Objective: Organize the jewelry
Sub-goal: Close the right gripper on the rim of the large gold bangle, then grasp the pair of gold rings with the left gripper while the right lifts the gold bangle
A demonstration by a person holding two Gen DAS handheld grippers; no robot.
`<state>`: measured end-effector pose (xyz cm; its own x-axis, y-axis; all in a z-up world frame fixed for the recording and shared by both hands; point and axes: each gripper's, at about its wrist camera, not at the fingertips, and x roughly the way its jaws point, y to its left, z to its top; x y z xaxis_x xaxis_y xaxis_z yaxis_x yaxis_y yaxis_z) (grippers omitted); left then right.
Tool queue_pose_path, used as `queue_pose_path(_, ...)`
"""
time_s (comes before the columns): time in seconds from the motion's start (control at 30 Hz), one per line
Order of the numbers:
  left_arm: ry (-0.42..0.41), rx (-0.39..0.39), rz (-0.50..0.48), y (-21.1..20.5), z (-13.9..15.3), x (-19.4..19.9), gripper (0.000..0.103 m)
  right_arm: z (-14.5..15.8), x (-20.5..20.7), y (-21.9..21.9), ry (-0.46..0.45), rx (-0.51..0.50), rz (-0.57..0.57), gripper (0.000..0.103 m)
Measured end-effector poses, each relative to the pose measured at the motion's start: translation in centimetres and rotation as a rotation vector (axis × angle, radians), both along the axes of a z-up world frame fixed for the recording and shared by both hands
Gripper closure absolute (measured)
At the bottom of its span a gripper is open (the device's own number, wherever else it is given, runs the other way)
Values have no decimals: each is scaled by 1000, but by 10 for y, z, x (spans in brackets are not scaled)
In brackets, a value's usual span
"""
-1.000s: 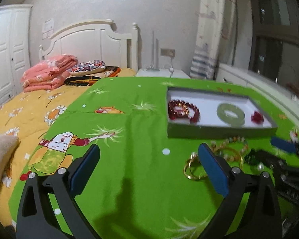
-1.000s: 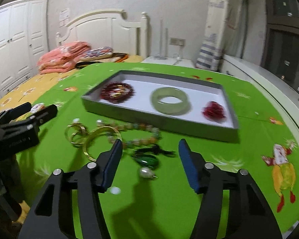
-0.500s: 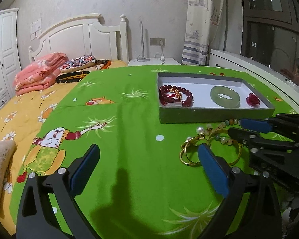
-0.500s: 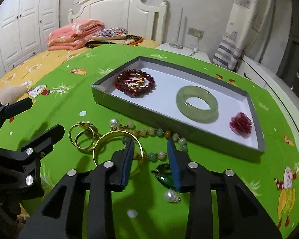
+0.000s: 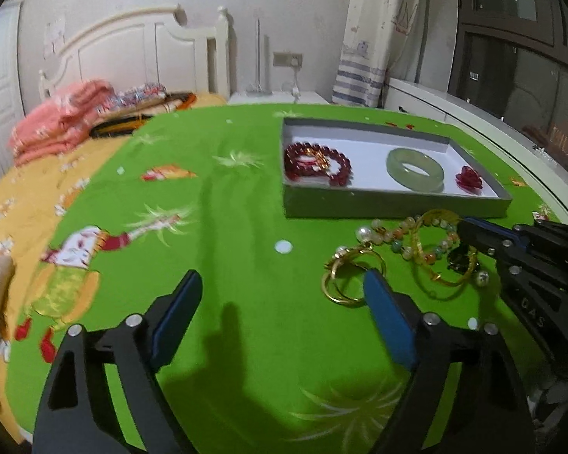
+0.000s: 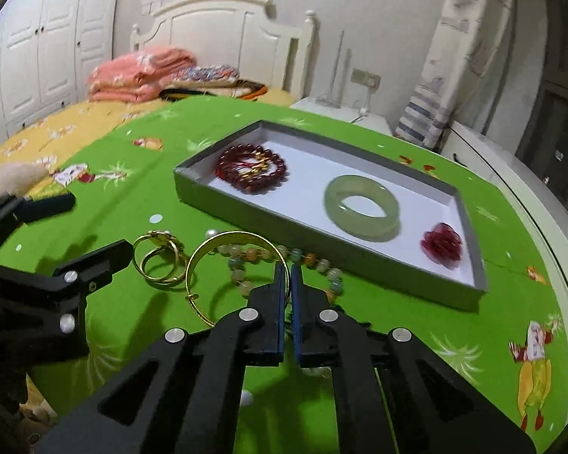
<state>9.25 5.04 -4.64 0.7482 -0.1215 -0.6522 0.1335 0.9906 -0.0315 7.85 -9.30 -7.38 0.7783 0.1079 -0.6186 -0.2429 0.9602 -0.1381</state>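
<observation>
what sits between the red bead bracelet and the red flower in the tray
The pale green bangle, apart from both the red bead bracelet and the red flower, on the tray floor; clearest in the right wrist view.

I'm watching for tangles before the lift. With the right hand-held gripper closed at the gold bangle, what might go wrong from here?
1. The gold bangle overlaps the pastel bead strand, so lifting may drag the beads along.
2. The right hand-held gripper pinches only the bangle's thin rim; it may slip or swing out.
3. The grey tray wall stands just behind; a low carry might catch it and jolt the jade bangle.
</observation>
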Motion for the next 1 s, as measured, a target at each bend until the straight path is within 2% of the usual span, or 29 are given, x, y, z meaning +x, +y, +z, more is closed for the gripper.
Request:
queue_pose_path(0.17, -5, 18, -17, -17, 4, 2, 20, 2, -7, -17, -12, 39, -24, 98)
queue_pose_path(0.3, -13, 89, -12, -41, 10, 10, 21, 7, -10, -25, -26, 67, -34, 98)
queue_pose_path(0.37, 13, 120, -2, -51, 10, 20, 31, 10, -12, -28, -37, 74, -34, 98)
queue_pose_path(0.43, 53, 165, 14, -60, 3, 30, 55, 12, -15, -30, -47, 75, -32, 98)
queue_pose_path(0.5, 93, 184, 9, -65, -6, 35, 65, 14, -17, -32, -53, 77, -31, 98)
queue_pose_path(0.57, 71, 189, 13, -65, -8, 31, 65, 14, -19, -36, -60, 82, -31, 98)
queue_pose_path(0.67, -16, 147, 27, -57, 2, 17, 66, 14, -22, -40, -64, 91, -34, 98)
queue_pose_path(0.83, -64, 110, 25, -47, 6, 1, 66, 11, -31, -38, -69, 97, -22, 98)
queue_pose_path(1.0, -158, 108, 36, -49, 15, -21, 66, 12, -42, -35, -85, 93, -12, 98)
